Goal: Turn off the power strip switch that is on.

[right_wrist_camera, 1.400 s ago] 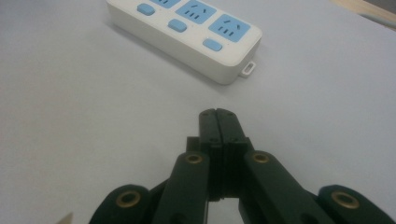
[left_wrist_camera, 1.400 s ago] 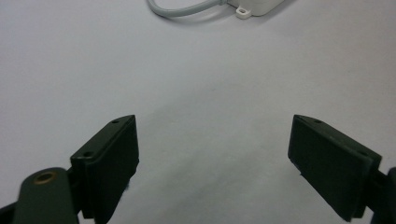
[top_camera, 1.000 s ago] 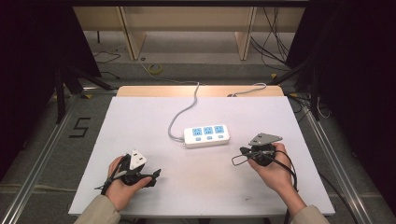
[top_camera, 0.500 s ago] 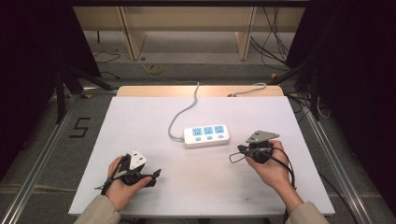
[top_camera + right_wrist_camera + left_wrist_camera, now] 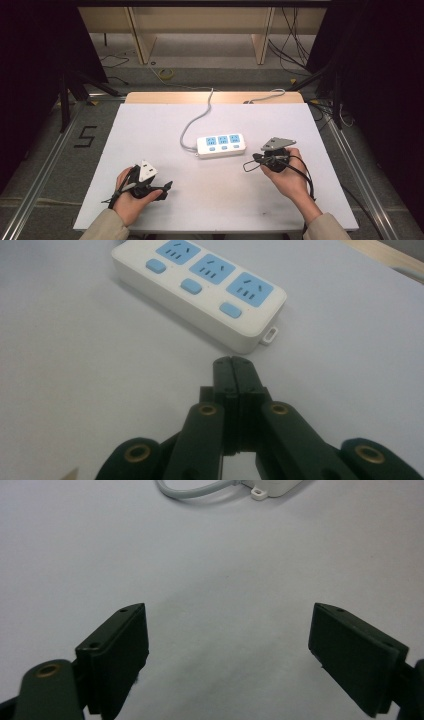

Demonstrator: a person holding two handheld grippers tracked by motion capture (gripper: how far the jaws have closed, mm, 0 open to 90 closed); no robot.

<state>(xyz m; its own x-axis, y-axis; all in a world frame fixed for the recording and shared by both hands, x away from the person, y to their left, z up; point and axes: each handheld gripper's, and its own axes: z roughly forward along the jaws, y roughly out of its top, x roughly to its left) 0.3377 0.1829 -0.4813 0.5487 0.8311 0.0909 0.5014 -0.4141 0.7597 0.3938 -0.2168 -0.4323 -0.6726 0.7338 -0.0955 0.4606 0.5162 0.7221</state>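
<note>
Power strip (image 5: pixel 221 145) looks rigid, light, smooth-sided; best clamped across its narrow width; right hand-held gripper (image 5: pixel 233 363) pinched together nearby, left hand-held gripper (image 5: pixel 227 645) spread apart.

So the high view sits above the near edge of the table (image 5: pixel 150 125), facing forward and down, far enough back to catch the whole top plus floor beyond. The left gripper view rides low, skimming the surface, with just a corner of the power strip (image 5: pixel 272 487) at its top edge. The right gripper view hangs much closer, looking down along its jaws at the same power strip (image 5: pixel 200 290). All three share that strip (image 5: pixel 221 145) and the white tabletop around it.
</note>
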